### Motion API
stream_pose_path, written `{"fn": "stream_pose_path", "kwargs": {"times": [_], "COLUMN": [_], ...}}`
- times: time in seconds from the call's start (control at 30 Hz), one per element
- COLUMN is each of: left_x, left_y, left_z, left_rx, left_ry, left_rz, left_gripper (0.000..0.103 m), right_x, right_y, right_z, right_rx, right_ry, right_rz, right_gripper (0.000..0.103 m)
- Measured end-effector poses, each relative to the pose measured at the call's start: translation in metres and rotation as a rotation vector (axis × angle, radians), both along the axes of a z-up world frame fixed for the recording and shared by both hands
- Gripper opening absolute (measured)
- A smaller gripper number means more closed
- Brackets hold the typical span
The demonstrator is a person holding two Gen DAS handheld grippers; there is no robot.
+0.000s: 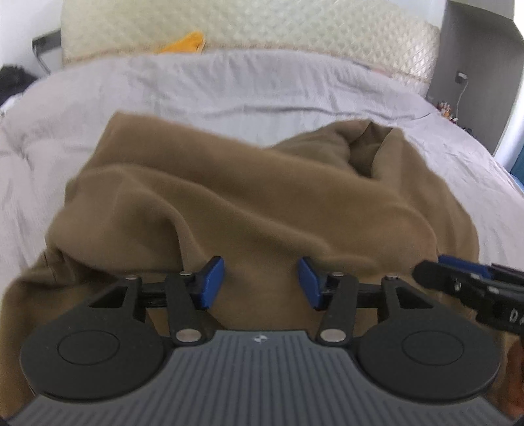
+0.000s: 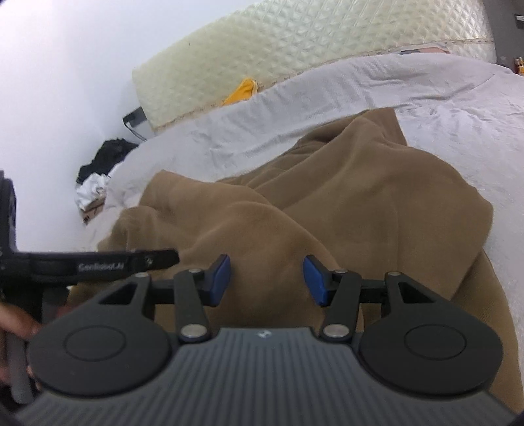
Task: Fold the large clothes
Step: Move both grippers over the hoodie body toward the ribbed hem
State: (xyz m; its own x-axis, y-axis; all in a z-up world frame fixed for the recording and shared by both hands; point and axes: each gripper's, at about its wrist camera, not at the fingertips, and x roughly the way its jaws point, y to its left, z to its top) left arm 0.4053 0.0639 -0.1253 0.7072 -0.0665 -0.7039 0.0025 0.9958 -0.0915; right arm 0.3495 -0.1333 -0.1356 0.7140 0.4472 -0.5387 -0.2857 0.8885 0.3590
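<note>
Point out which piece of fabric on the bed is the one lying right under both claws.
The large crumpled brown fleece garment, spread across the grey bedsheet. The small yellow cloth lies far off at the cream quilted headboard, well away from both claws.

brown garment [image 1: 262, 203]: near edge hidden behind gripper bodies | small items on shelf [image 1: 446, 107]: blurred, perhaps bottles

A wide bed under a wrinkled pale-grey cover [image 1: 229, 88] carries 1 crumpled brown fleece garment [image 1: 249, 196], with a yellow cloth [image 2: 244, 90] near the quilted cream headboard [image 1: 294, 29].
</note>
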Motion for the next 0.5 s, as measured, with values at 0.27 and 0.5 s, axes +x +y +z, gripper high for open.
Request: {"fn": "stream_pose_path", "kwargs": {"times": [0.27, 0.5], "left_x": [0.011, 0.012], "left_y": [-0.002, -0.004], "left_z": [-0.022, -0.024], "left_rx": [0.012, 0.012], "left_ry": [0.049, 0.050], "left_rz": [-0.002, 0.012], "left_gripper": [0.055, 0.055], "right_x": [0.016, 0.018], "right_y": [0.010, 0.017], "right_z": [-0.019, -0.020], "right_rx": [-0.061, -0.106], "right_ry": [0.030, 0.019], "right_rz": [0.029, 0.038], "right_gripper": [0.054, 0.057]}}
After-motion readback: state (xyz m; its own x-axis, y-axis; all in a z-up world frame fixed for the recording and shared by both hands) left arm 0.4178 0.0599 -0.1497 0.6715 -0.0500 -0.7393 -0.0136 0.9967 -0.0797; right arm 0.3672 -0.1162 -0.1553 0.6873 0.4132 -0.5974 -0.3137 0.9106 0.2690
